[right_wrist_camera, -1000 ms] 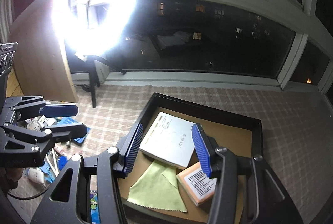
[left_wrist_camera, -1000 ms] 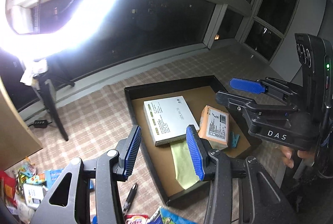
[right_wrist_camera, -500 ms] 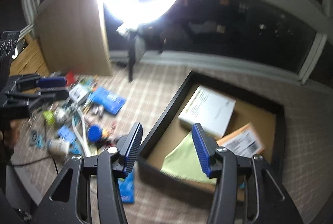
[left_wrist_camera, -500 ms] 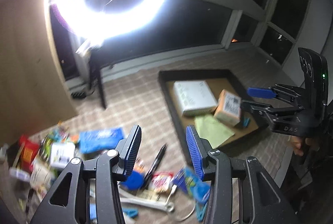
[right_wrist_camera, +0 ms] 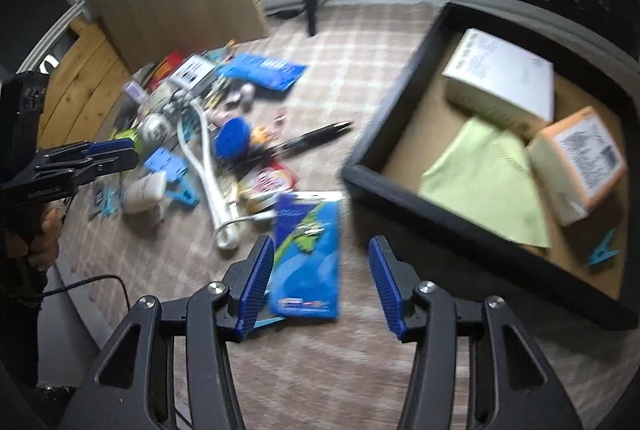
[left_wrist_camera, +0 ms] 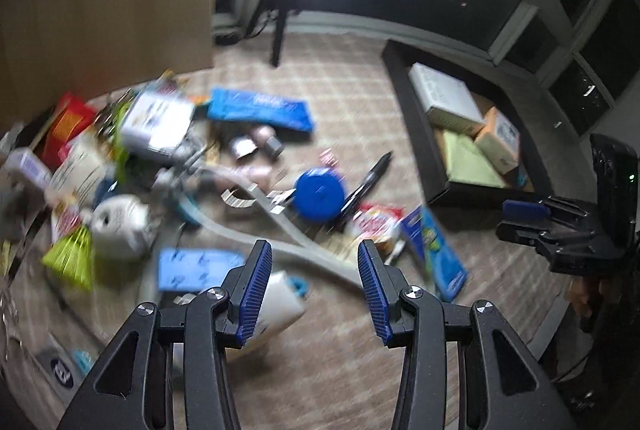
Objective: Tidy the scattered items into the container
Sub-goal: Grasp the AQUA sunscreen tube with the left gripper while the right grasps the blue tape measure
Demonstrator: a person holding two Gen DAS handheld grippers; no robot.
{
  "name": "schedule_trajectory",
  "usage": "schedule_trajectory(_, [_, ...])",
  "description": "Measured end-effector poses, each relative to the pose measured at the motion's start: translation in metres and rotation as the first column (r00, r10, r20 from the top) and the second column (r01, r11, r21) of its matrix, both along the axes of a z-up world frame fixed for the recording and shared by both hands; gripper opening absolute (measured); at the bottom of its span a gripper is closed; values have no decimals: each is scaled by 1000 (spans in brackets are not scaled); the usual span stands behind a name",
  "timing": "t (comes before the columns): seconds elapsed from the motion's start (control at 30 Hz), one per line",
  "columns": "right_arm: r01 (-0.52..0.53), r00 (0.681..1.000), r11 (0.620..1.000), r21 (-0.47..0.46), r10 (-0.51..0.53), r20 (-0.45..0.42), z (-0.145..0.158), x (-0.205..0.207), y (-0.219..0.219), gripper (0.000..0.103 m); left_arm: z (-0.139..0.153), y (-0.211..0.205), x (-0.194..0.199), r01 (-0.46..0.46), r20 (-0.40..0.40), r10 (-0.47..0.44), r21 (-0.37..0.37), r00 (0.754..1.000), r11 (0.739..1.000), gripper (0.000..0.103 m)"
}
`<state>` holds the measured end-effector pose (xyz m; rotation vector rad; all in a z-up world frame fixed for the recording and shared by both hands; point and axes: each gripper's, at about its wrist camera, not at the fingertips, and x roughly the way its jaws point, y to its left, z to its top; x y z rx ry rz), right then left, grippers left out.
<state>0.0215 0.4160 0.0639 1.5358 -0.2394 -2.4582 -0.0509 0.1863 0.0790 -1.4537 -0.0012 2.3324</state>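
Blue packet (right_wrist_camera: 307,257) lies between the open right tool (right_wrist_camera: 320,284), seemingly below.

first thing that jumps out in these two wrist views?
The jumble of small items on the checked tablecloth, especially the round blue disc, black pen and blue-green packet lying ahead of the open right gripper. To the right sits the black tray, already holding a white box, green cloth and orange-edged box.
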Motion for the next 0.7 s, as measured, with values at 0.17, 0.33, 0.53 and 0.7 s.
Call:
schedule_trajectory(0.17, [-92,996,995,-36,92,-12,1,-10,-36,49,-9,-34,15,-44,2,44,-53,999,998,42])
schedule_trajectory(0.33, [-173,985,984,-45,173,-2,-4,-25,-67,49,-20,-64,31,-81,11,82,-67,997,994,42])
schedule_trajectory(0.53, [-220,975,975,0,220,22,-9,-50,-81,49,-27,-60,42,-5,-4,5,-140,1000,990,46])
schedule_trajectory(0.7, [-274,962,958,79,272,37,-17,-86,-98,49,-34,-40,40,116,-31,-129,-257,991,959,57])
